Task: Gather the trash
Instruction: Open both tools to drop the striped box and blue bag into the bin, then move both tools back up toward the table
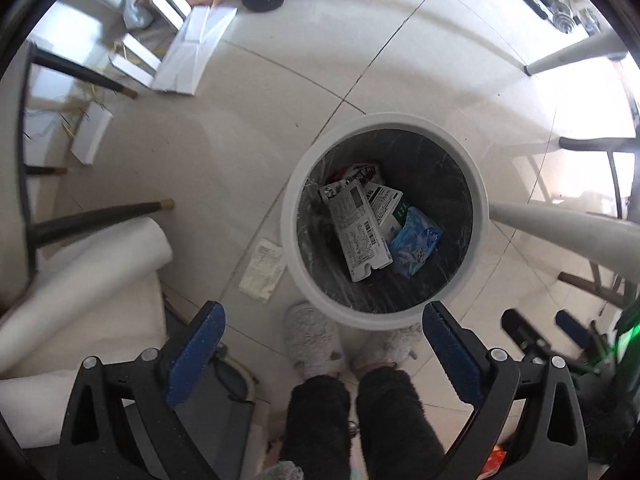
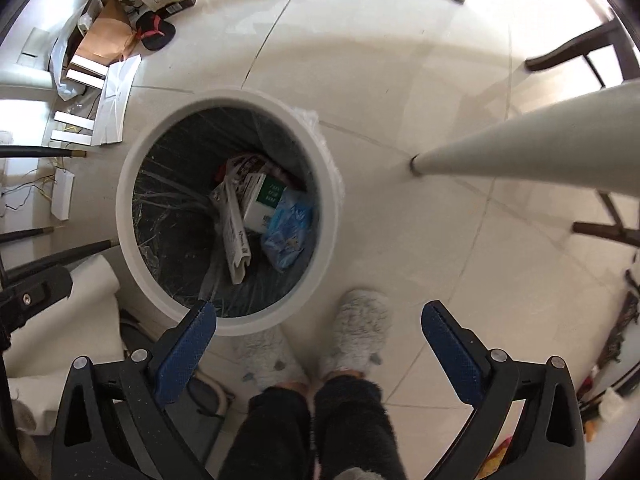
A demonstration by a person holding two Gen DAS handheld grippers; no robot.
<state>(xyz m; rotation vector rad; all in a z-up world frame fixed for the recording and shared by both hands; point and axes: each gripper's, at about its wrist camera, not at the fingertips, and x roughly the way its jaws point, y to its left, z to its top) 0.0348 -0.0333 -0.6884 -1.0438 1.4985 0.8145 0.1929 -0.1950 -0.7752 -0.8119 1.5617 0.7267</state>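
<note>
A white round trash bin (image 1: 476, 184) with a dark plastic liner stands on the tiled floor below both grippers. Inside lie a flattened printed carton (image 1: 358, 224), a white-and-green box (image 1: 390, 206) and a crumpled blue wrapper (image 1: 416, 242). The right wrist view shows the same bin (image 2: 128, 224), carton (image 2: 234, 224), box (image 2: 266, 200) and wrapper (image 2: 286, 232). My left gripper (image 1: 322, 316) points down beside the bin's near rim, open and holding nothing. My right gripper (image 2: 318, 316) is open and bare too, over the floor right of the bin. A printed paper scrap (image 1: 264, 270) lies flat on the floor beside the bin.
A person's legs in dark trousers and fluffy grey slippers (image 1: 312, 340) stand close to the bin. A white table leg (image 2: 520, 136) slants in at the right. Dark chair legs (image 1: 100, 216), a white roll (image 1: 80, 268), white boxes (image 1: 188, 52) and a brown paper bag (image 2: 106, 30) crowd the left.
</note>
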